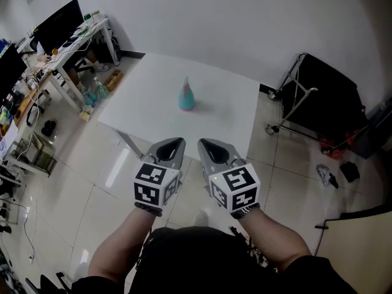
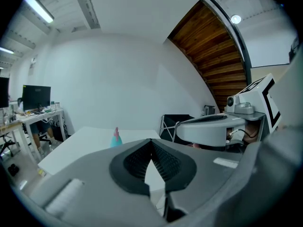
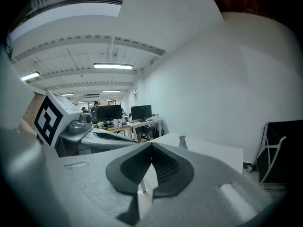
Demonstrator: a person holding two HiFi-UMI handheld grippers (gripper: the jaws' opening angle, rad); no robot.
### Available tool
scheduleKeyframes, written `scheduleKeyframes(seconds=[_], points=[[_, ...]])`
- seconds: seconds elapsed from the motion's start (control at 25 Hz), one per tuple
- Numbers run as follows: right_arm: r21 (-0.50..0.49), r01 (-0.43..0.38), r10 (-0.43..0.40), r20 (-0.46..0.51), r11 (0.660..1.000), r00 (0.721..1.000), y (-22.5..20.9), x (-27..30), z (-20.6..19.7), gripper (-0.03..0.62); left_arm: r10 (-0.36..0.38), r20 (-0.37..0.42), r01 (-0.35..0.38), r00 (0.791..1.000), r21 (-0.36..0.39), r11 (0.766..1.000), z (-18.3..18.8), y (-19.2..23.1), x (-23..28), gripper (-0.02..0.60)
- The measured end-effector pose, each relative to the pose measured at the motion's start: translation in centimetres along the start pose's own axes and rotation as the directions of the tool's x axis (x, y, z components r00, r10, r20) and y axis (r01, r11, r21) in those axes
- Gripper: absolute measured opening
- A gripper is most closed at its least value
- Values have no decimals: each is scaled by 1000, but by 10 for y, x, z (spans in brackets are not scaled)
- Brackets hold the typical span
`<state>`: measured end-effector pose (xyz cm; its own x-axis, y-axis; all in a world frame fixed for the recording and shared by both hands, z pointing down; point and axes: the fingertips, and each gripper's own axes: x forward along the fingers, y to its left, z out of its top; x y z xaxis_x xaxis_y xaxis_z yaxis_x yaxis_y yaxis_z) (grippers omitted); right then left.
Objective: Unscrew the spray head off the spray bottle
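A teal spray bottle with a pink spray head stands upright near the middle of a white table. It shows small and far off in the left gripper view as the bottle and in the right gripper view as the bottle. My left gripper and right gripper are held side by side over the floor, just short of the table's near edge. Both are shut with nothing between their jaws. The bottle stands well beyond both.
A desk with monitors and clutter stands at the left. A black folding cart stands right of the table. Small items lie on the tiled floor at the right. A white wall runs behind the table.
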<state>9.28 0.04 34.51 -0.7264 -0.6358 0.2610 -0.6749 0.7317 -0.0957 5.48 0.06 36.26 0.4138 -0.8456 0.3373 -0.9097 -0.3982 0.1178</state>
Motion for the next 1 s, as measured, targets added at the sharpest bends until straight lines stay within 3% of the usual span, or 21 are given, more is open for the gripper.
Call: scheduleKeyframes(seconds=[0.4, 1.0], points=[[3, -24, 24, -17, 1000, 1000, -8, 10, -2, -9, 30, -1, -30, 1000, -17, 999, 0, 9, 10, 9], [-12, 10, -11, -22, 1000, 1000, -15, 51, 10, -9, -6, -4, 6, 1000, -10, 1000, 4, 46, 31, 9]])
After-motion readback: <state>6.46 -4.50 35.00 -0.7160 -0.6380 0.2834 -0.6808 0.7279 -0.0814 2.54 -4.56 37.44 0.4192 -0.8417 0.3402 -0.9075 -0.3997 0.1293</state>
